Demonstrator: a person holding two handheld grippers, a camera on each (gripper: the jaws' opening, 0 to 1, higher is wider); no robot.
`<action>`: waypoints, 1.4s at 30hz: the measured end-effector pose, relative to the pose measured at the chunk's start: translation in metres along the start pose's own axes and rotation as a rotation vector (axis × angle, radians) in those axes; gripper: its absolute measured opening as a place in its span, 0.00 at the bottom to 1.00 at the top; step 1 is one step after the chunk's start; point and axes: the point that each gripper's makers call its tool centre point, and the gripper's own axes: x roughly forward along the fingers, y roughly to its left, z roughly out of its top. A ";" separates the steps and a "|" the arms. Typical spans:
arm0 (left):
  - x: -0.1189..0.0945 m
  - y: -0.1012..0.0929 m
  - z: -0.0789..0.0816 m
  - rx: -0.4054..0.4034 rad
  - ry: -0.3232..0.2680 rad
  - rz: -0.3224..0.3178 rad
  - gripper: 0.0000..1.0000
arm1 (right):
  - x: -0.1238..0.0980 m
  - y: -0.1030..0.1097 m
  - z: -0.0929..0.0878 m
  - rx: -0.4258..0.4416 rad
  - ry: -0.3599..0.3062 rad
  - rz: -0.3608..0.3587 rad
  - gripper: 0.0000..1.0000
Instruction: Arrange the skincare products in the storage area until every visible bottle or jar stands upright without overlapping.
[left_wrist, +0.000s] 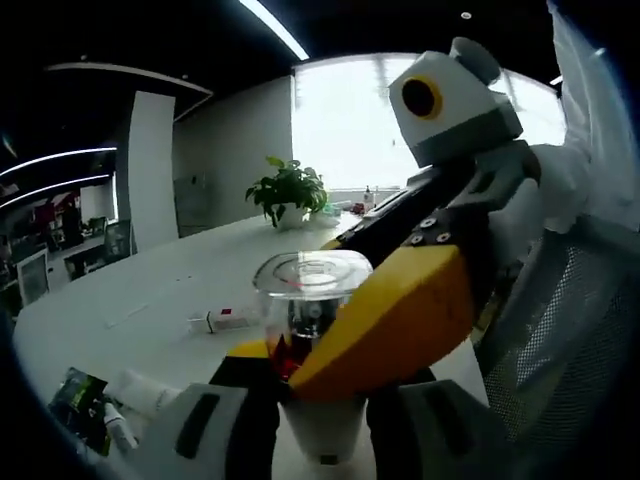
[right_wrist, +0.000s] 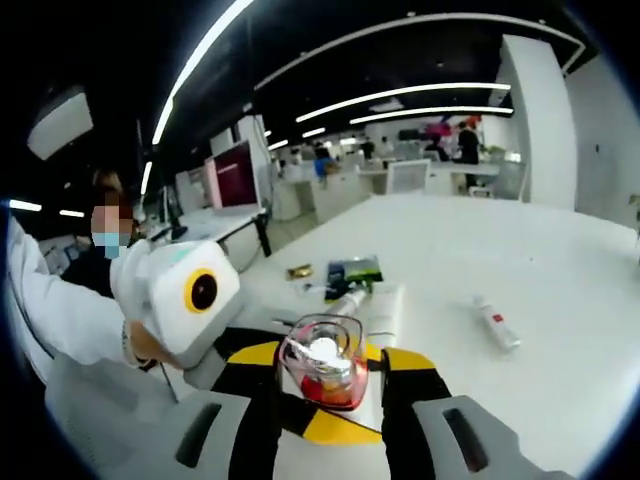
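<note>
Left hand-held gripper (left_wrist: 300, 400) pinches a clear-capped bottle with red contents (left_wrist: 305, 300) between its jaws, held up off the white desk (left_wrist: 150, 290); right hand-held gripper (right_wrist: 330, 400) meets the same bottle (right_wrist: 325, 365) from the opposite side, yellow jaw pressed against it, seemingly clamped as well. Looks like a handover or re-grip in mid-air. Best done by keeping one grip firm while loosening the other slowly, holding the bottle cap-up. Then lowering straight onto bare desk, well apart from the white tube (right_wrist: 378, 305) and dark sachet (right_wrist: 352, 272) at twelve o'clock of the bottle in the right gripper view, and from the small red-and-white tube (right_wrist: 495, 322) at two o'clock.
</note>
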 end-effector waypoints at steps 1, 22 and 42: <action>0.001 0.000 0.000 0.002 -0.003 0.001 0.27 | 0.001 -0.002 0.000 -0.005 -0.004 -0.020 0.28; 0.013 0.008 0.008 0.048 -0.054 0.004 0.29 | 0.008 -0.025 0.008 -0.053 -0.003 -0.158 0.22; -0.013 0.045 0.002 0.016 0.002 0.127 0.36 | 0.016 -0.070 0.021 -0.062 -0.019 -0.235 0.21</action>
